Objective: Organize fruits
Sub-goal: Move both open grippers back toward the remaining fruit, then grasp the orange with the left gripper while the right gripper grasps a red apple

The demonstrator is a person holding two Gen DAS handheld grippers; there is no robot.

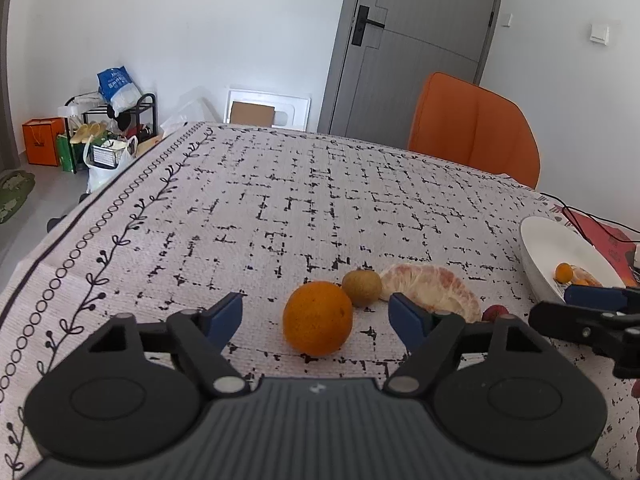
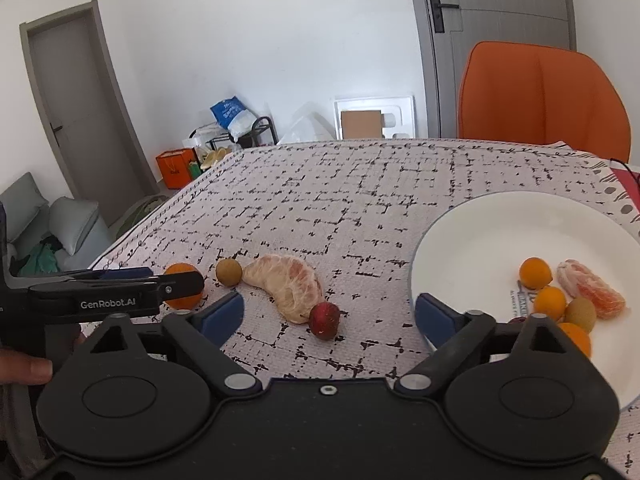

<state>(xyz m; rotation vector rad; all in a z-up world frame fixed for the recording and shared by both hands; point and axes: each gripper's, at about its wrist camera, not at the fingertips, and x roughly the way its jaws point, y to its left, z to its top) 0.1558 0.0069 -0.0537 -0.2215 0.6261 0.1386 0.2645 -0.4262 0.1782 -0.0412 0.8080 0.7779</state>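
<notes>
An orange (image 1: pixel 318 318) lies on the patterned tablecloth, between the open jaws of my left gripper (image 1: pixel 316 318), which is not touching it. Behind it are a small brown-green fruit (image 1: pixel 361 287), a peeled pomelo segment (image 1: pixel 432 290) and a small red fruit (image 1: pixel 494 313). In the right wrist view the red fruit (image 2: pixel 324 319) lies just ahead of my open, empty right gripper (image 2: pixel 330 316), with the pomelo segment (image 2: pixel 286 286), the brown fruit (image 2: pixel 229 271) and the orange (image 2: pixel 183 284) to its left. A white plate (image 2: pixel 480 236) at right holds several small fruits.
An orange chair (image 1: pixel 476 128) stands at the table's far side. A red item with black cables (image 1: pixel 600 232) lies beyond the plate (image 1: pixel 536 240). Bags and a rack (image 1: pixel 100 128) stand on the floor at left. The table's left edge (image 1: pixel 60 240) drops off.
</notes>
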